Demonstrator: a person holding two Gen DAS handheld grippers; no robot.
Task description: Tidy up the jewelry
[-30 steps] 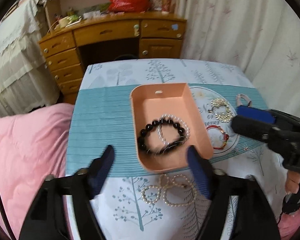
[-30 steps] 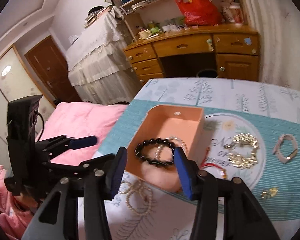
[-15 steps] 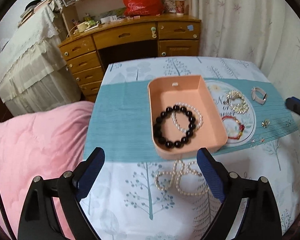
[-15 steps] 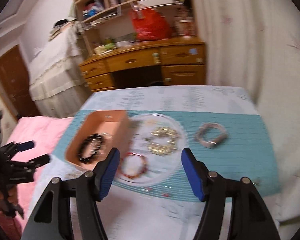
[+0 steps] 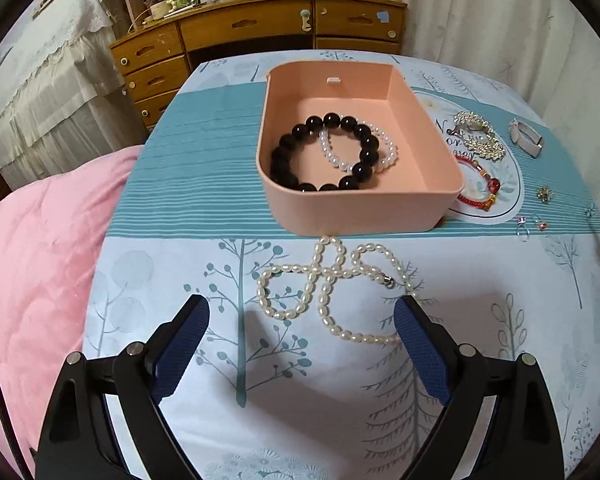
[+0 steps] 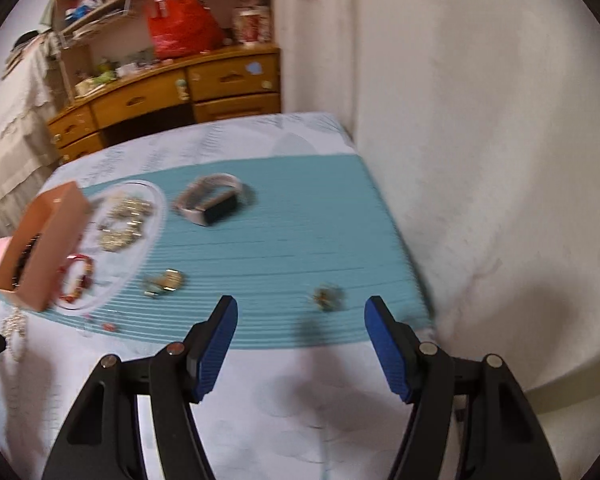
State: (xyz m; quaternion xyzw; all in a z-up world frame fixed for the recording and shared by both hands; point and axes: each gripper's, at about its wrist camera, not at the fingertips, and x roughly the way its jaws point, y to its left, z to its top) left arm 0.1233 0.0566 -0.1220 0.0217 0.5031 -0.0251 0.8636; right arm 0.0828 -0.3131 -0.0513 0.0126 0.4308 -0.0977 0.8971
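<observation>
Since a second ago both my tools have shifted: my left gripper (image 5: pixel 300 330) has dropped lower over the pearl necklace (image 5: pixel 328 284), and my right gripper (image 6: pixel 300 320) has swung away from the pink tray (image 5: pixel 360 208) toward the table's far side.

Left jaws stand wide, nothing between the pads. The necklace lies just ahead of them on the printed tablecloth (image 5: pixel 480 280), between the fingertips and the tray's near wall, one loop almost touching that wall. Its tangle runs crosswise, roughly jaw to jaw; the tail ends near my right-hand pad. Left hand is clearly the nearer.

Necklace: small oval off-white pearls, looped over itself, metal clasp showing.

Right jaws are partly spread and empty, with a small gold trinket (image 6: pixel 328 294), blurred, just ahead.

Already in the tray: black bead bracelet (image 5: pixel 324 152), small pearl bracelet (image 5: pixel 380 148).
</observation>
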